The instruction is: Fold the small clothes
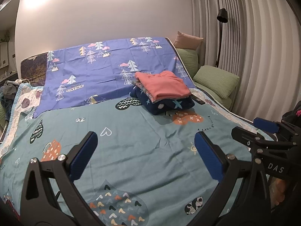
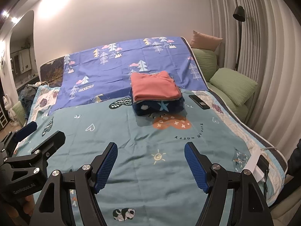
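Observation:
A stack of folded small clothes stands on the bed, a salmon-pink piece [image 1: 164,83] on top and a navy star-print piece [image 1: 165,104] at the bottom. It also shows in the right wrist view [image 2: 153,86]. My left gripper [image 1: 145,141] is open and empty, hovering over the teal sheet [image 1: 131,141] well short of the stack. My right gripper [image 2: 150,151] is open and empty, beside the left one. Each gripper shows at the edge of the other's view: the right one [image 1: 252,128], the left one [image 2: 40,132].
A purple tree-print sheet [image 1: 105,69] covers the far half of the bed. A black phone [image 2: 199,101] lies right of the stack. Green pillows [image 2: 233,86] and a floor lamp [image 2: 239,18] stand at the right by the curtain. Loose clothes [image 1: 8,92] lie far left.

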Demonstrator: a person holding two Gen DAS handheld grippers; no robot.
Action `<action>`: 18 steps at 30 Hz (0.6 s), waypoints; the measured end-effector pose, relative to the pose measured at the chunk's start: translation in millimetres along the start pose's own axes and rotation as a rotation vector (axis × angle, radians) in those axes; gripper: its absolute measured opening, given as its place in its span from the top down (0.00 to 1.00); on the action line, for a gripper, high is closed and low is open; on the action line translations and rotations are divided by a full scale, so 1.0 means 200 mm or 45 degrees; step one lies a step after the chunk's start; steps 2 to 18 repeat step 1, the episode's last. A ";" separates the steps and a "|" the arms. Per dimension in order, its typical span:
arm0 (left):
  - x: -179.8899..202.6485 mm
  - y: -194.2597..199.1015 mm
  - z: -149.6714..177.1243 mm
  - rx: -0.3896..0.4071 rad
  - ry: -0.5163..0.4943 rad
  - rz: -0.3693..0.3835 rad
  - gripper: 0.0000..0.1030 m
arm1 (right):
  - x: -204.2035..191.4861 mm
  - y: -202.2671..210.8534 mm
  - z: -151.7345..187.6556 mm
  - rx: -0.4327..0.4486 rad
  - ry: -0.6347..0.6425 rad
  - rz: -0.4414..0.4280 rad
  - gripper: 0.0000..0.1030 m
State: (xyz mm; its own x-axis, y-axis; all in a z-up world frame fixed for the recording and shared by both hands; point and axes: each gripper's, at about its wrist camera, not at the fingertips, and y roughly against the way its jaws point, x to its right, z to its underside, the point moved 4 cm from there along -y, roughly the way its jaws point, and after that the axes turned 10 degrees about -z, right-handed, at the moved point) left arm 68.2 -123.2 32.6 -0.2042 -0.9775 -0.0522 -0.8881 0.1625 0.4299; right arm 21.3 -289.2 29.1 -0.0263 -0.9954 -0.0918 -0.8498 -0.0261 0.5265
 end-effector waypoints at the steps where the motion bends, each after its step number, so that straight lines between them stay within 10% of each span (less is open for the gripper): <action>1: 0.00 0.00 0.00 -0.003 -0.002 -0.003 0.01 | 0.00 0.00 0.00 -0.002 0.000 -0.002 0.27; 18: 0.00 0.00 0.00 -0.003 -0.002 -0.003 0.01 | 0.00 0.00 0.00 -0.002 0.000 -0.002 0.27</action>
